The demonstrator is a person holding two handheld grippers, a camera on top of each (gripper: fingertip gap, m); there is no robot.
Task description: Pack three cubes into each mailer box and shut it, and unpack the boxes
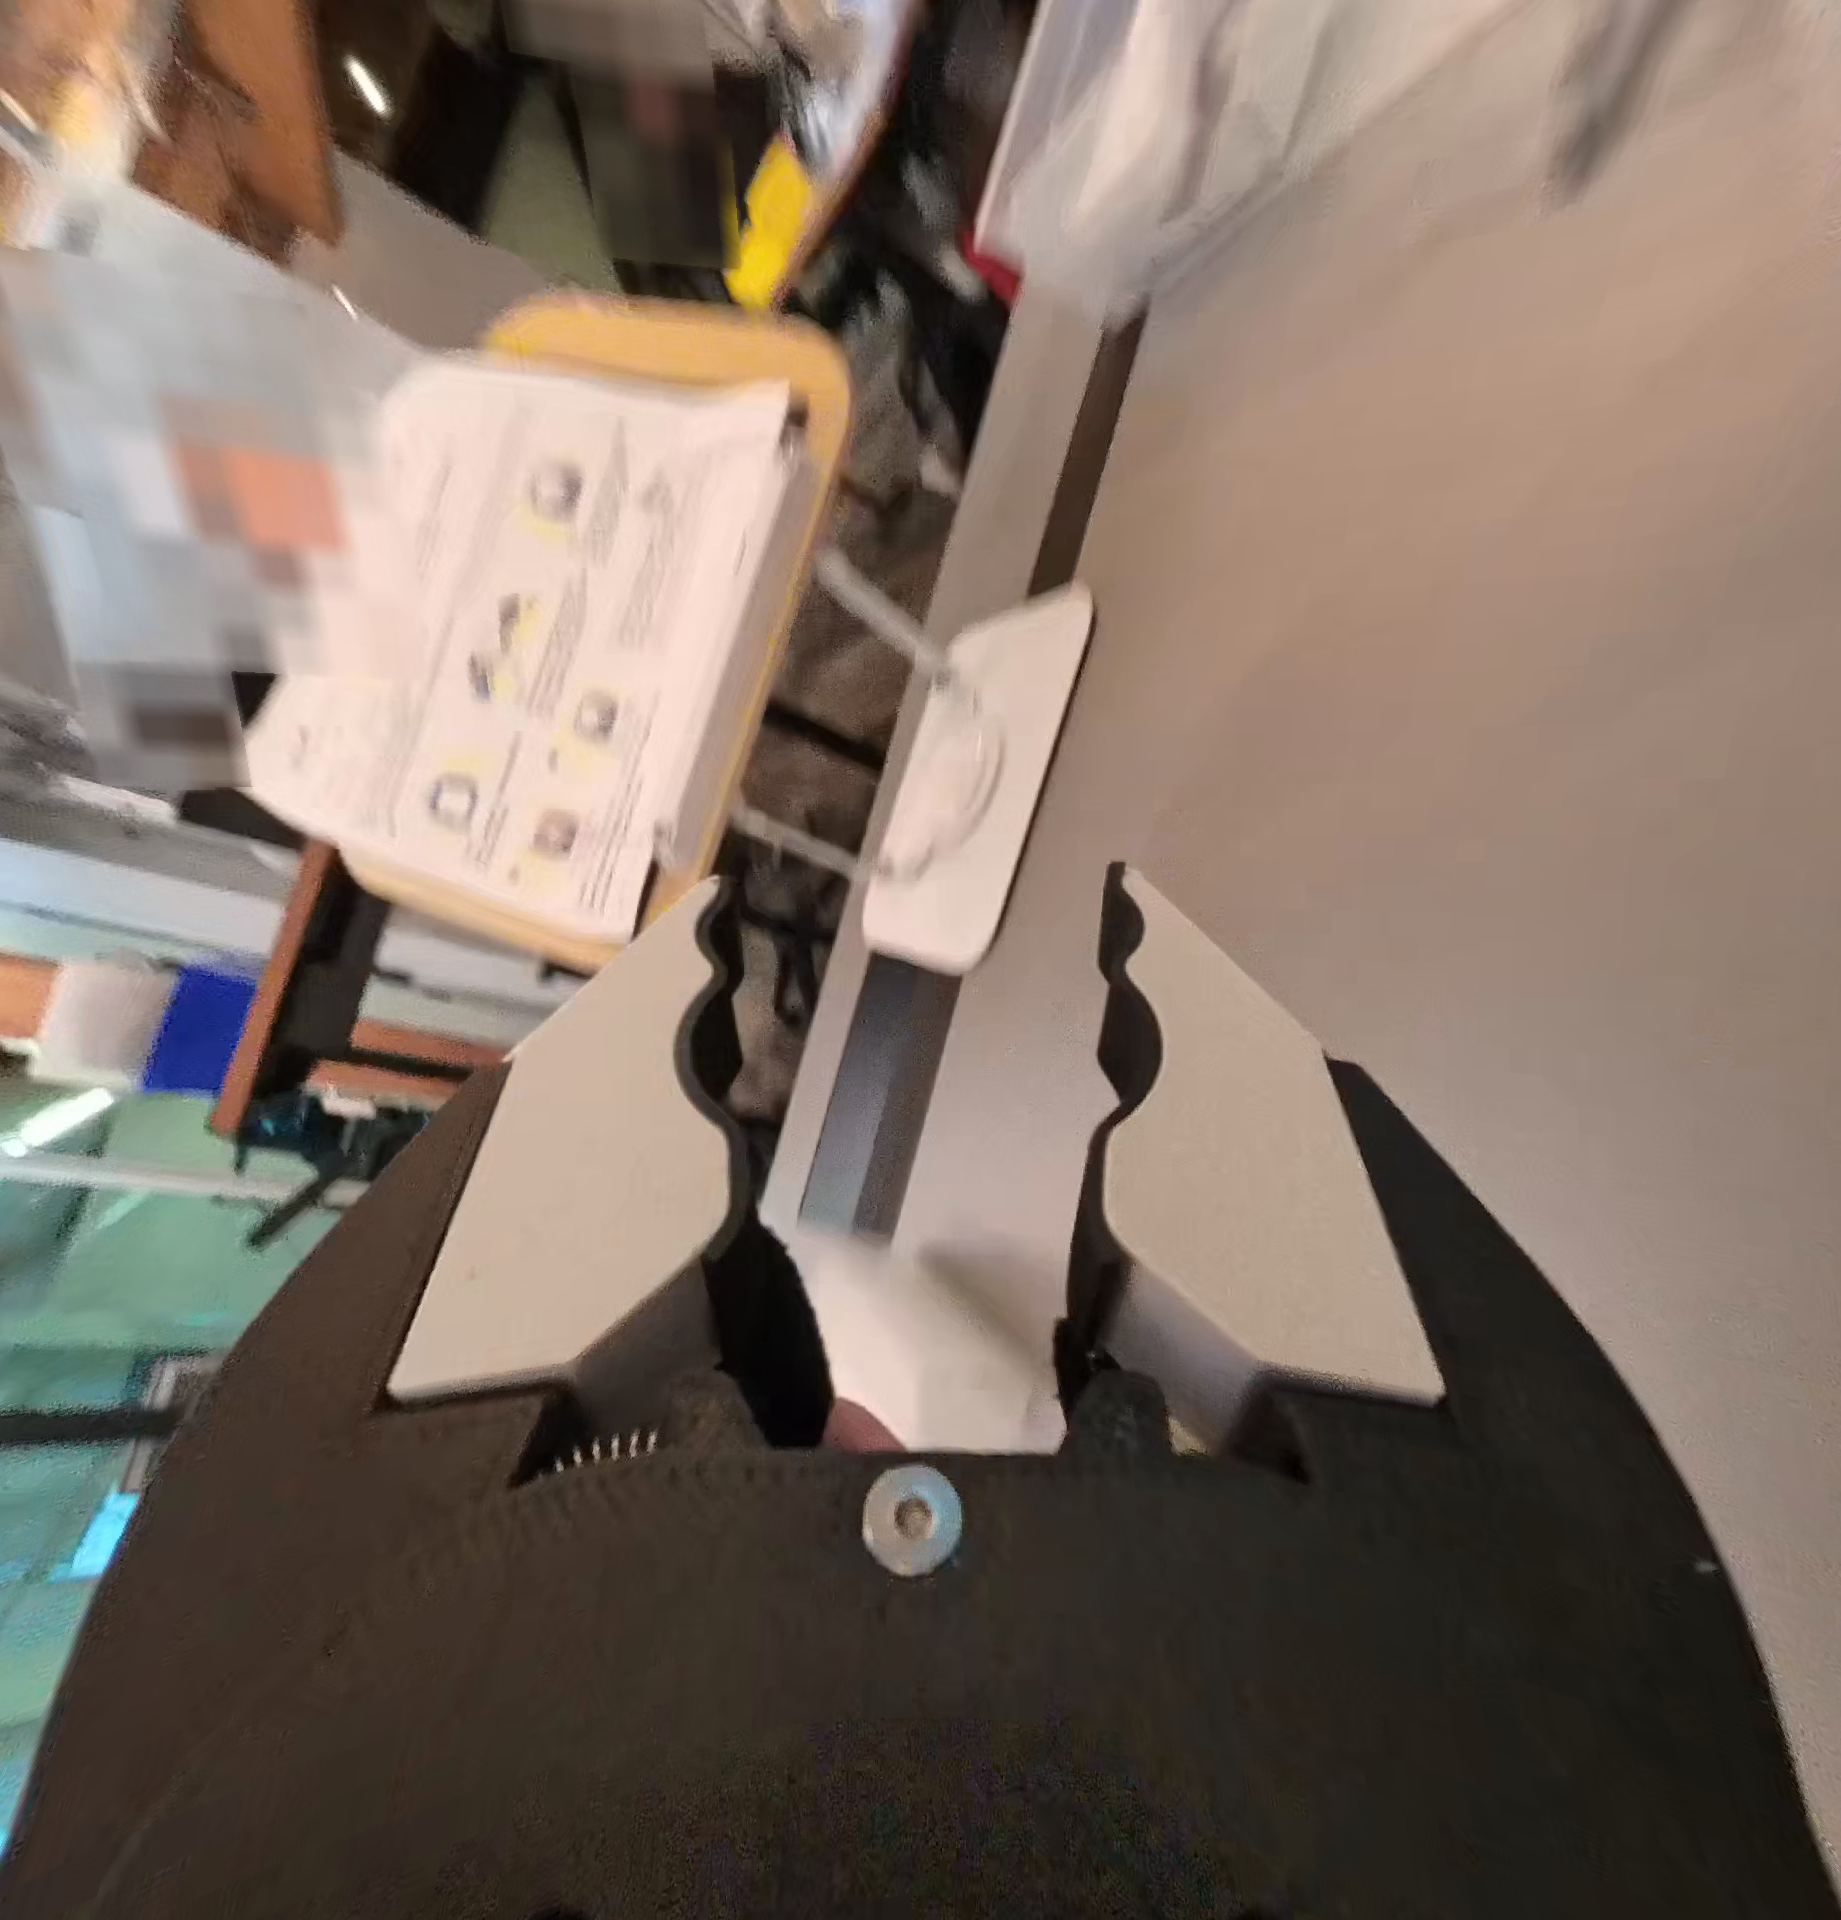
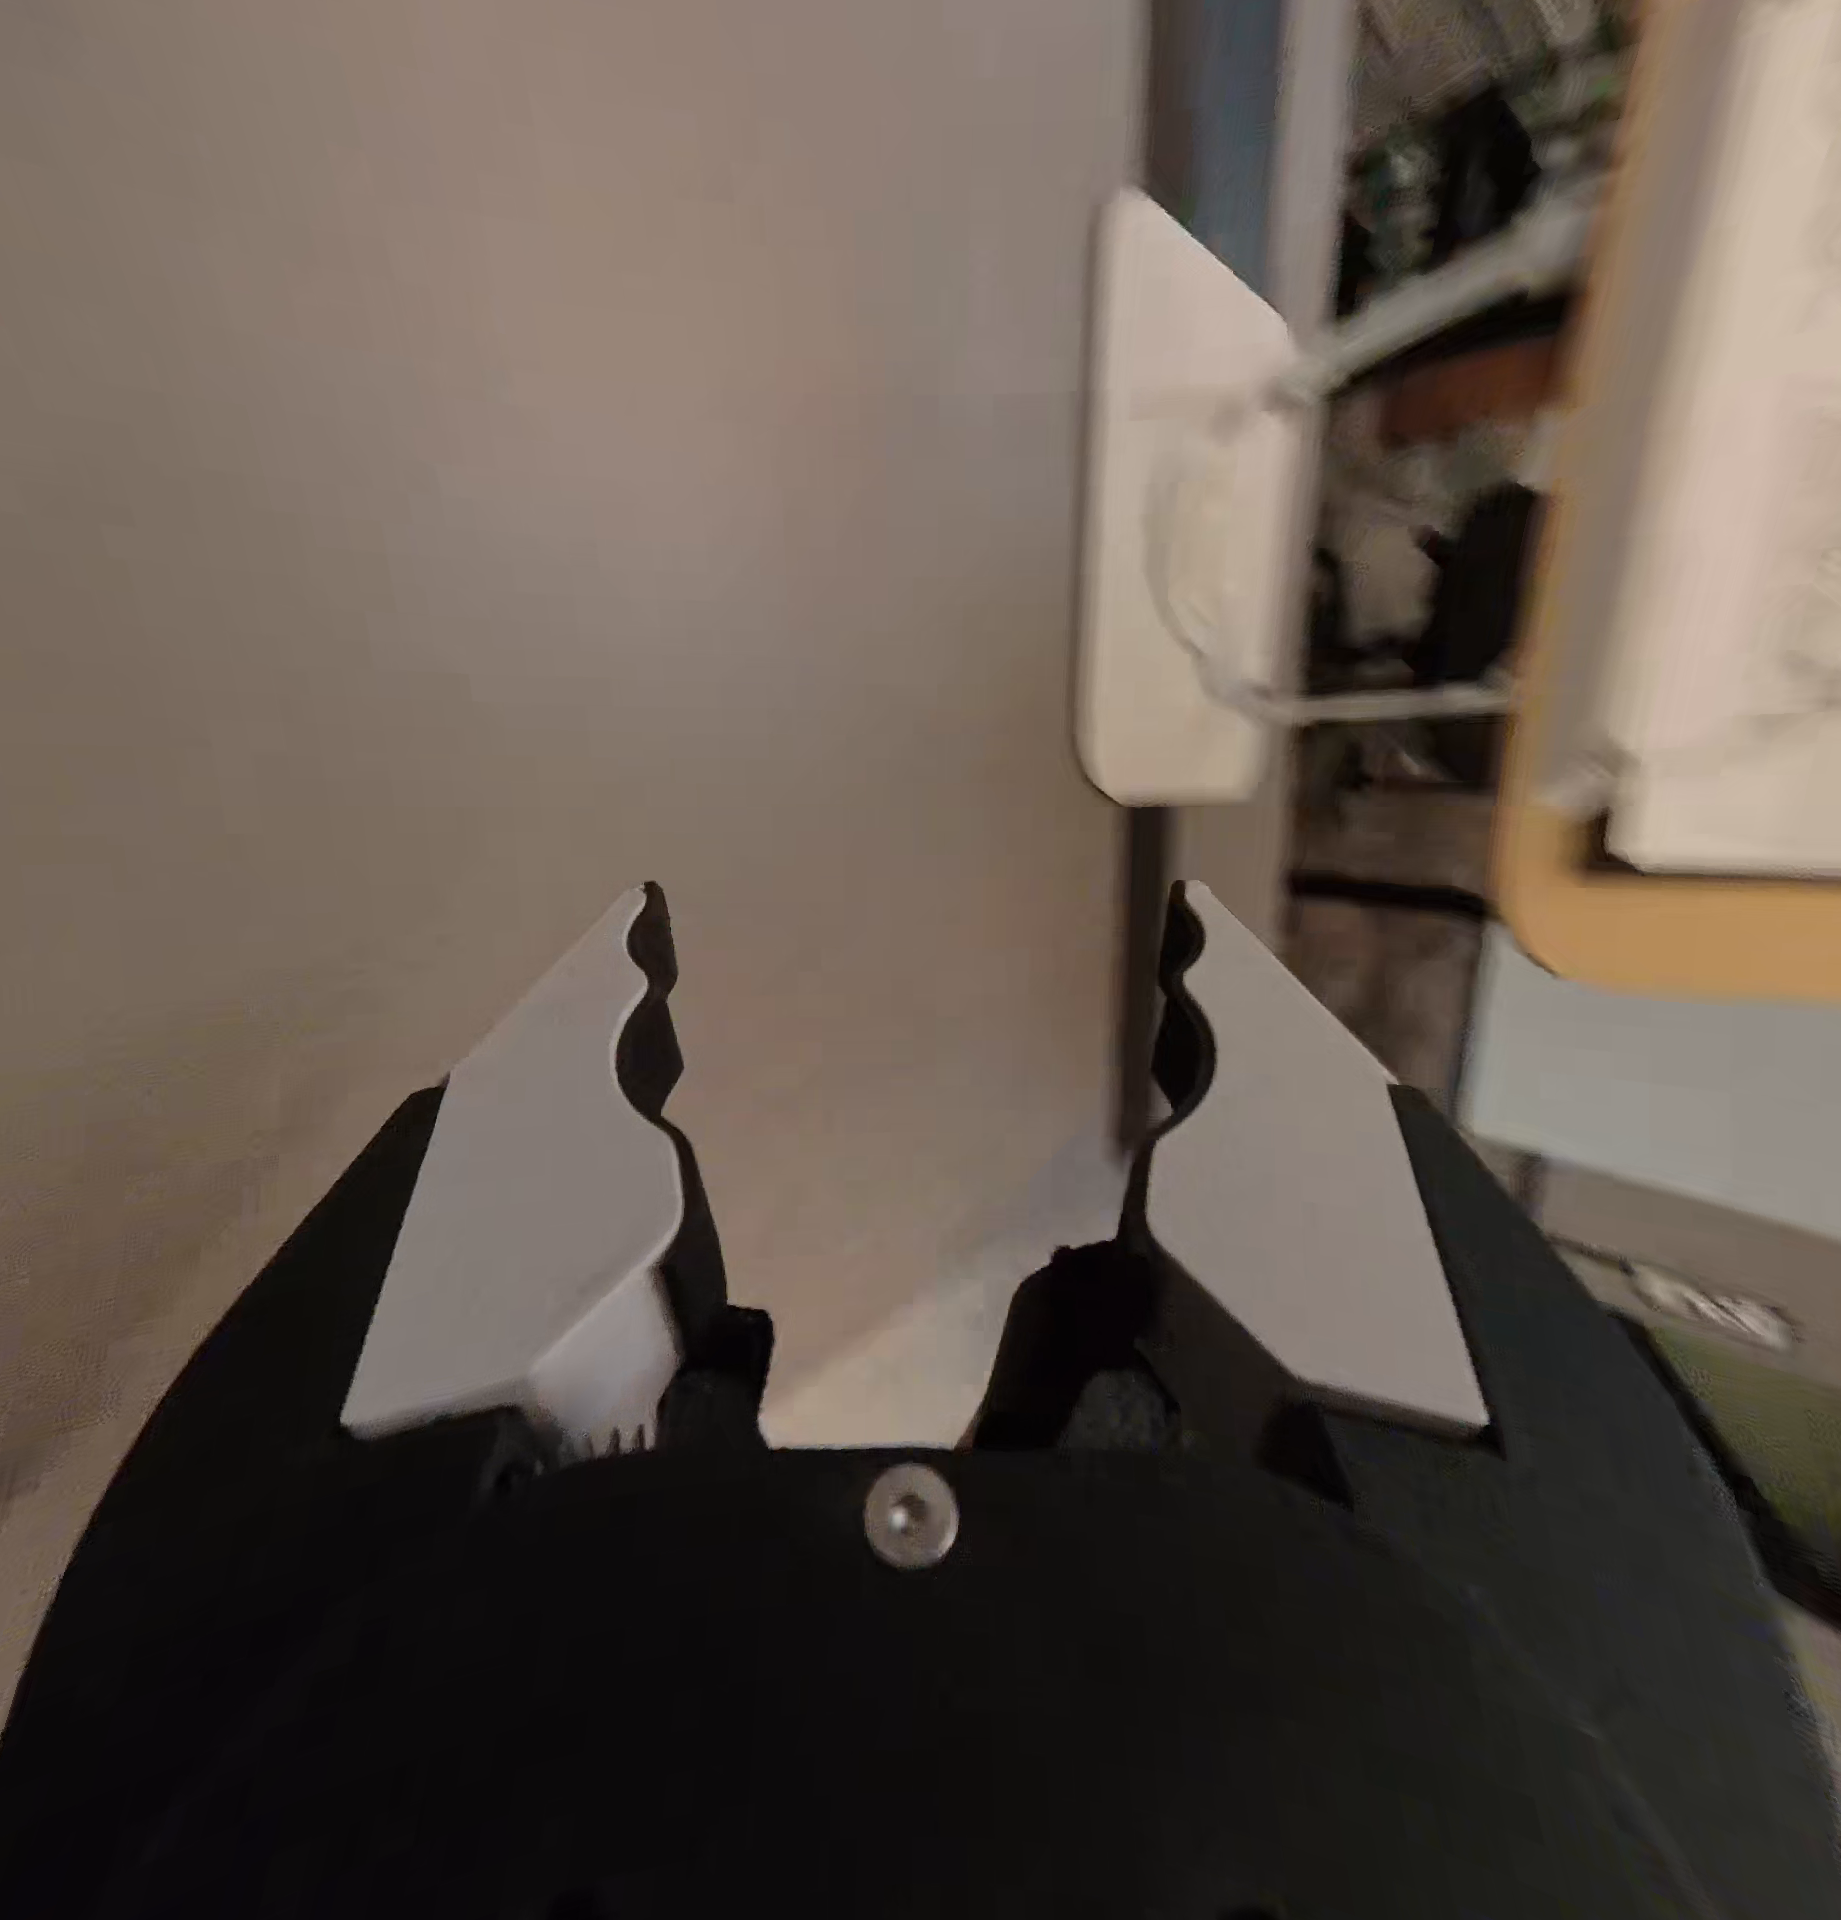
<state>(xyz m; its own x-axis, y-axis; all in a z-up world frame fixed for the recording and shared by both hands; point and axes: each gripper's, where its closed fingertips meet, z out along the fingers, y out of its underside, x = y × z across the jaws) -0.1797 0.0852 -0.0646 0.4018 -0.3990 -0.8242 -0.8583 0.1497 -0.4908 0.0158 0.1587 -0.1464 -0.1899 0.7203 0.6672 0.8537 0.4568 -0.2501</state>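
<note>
Left gripper [image 1: 921,883]: jaws spread wide, nothing between them, grey fingers [image 1: 583,1174] with wavy black inner edges; I hold it tilted over the edge of the pale grey table [image 1: 1467,831]. Right gripper [image 2: 921,888]: likewise released and empty, pointing across the same bare table [image 2: 480,520] toward its far edge. Just beyond both tools: a white plate [image 1: 983,769] fixed at the table edge, with thin white cables [image 1: 874,613] running off it; the right wrist view shows the same plate [image 2: 1165,520] to the right of my fingers. Farther out: a wooden board [image 1: 687,343] carrying printed sheets [image 1: 563,623] with small pictures and lines of text, seen again at the right border of the right wrist view [image 2: 1560,727]; a blue block [image 1: 194,1029] on a shelf to the left; dark clutter behind. Task items: no mailer box and no cube shows in either view, so I cannot say where they lie. Step in hand, as I judge it: both tools are between grasps, both views smeared. To do it well I would steady both wrists, bring the cameras down to the table until a box or cube comes into frame, and keep the jaws apart until one is centred between the fingers. Writing: the sheets bear print, too blurred to read; no brand or label legible anywhere
</note>
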